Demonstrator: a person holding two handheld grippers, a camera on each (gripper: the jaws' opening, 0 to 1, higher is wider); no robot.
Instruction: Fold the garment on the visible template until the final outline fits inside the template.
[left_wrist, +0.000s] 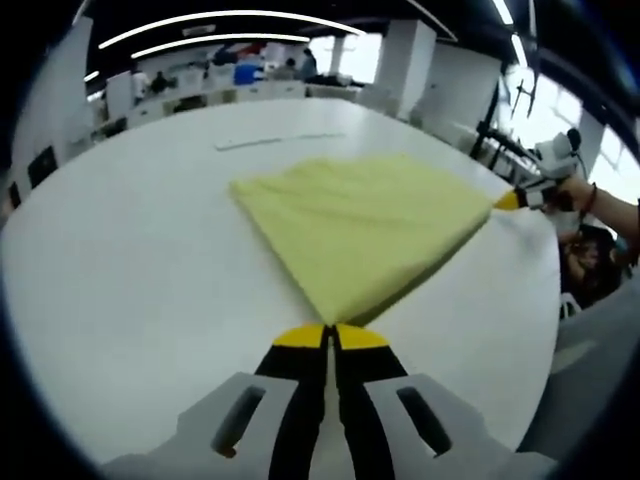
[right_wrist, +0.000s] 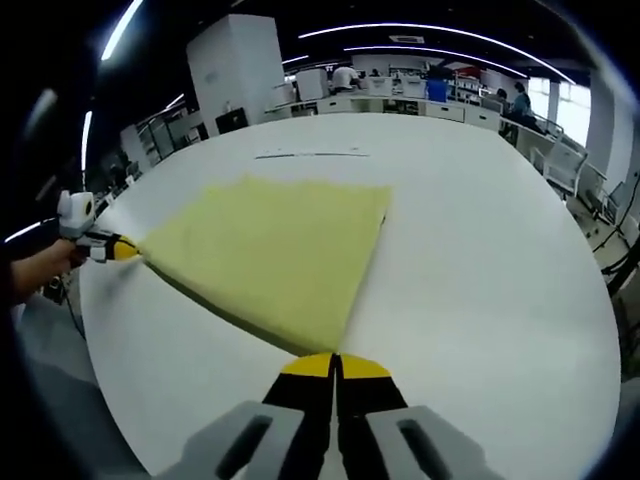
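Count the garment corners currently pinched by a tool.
2: the left tool grips the yellow garment at one near corner, and the right tool grips the other corner.

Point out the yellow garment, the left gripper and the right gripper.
yellow garment (left_wrist: 365, 225): left gripper view, middle of the cloth.
left gripper (left_wrist: 330, 333): left gripper view, between its yellow tips at a garment corner.
right gripper (right_wrist: 334, 362): right gripper view, between its yellow tips.

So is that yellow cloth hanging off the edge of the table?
No, the yellow cloth lies wholly on the white table, with bare tabletop around it.
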